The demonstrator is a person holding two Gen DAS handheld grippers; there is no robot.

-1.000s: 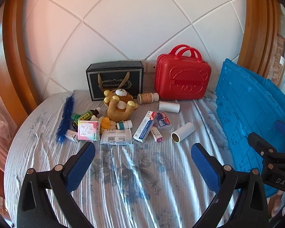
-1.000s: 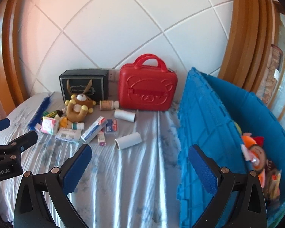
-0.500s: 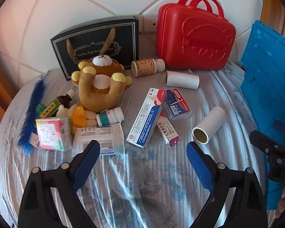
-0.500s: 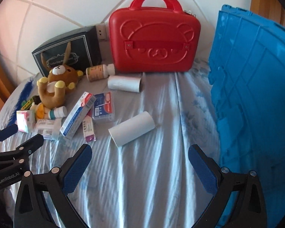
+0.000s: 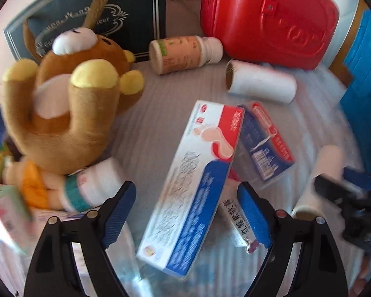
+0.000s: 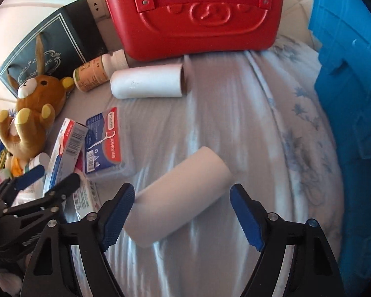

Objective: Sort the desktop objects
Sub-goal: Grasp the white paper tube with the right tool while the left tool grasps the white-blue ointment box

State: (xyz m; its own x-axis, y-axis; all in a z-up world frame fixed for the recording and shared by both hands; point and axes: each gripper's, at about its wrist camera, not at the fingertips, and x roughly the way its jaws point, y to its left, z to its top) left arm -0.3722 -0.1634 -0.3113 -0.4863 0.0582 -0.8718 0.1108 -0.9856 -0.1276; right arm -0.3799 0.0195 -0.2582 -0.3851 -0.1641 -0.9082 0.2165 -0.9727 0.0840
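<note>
My left gripper is open, its jaws either side of a long white, red and blue medicine box lying on the cloth. My right gripper is open around a white paper roll lying slantwise; its left pad looks close to the roll's end. A brown plush bear, a small white bottle with a teal band, a tan pill bottle, a second white roll and a floss-pick box lie around them.
A red bear-face case and a dark gift bag stand at the back. A blue crate rises at the right. A slim tube box lies by the left gripper's right finger. More packets sit at the left edge.
Both grippers have moved forward and down to the cloth. The left now straddles the medicine box, the right straddles the nearer white roll. Both stay open.
</note>
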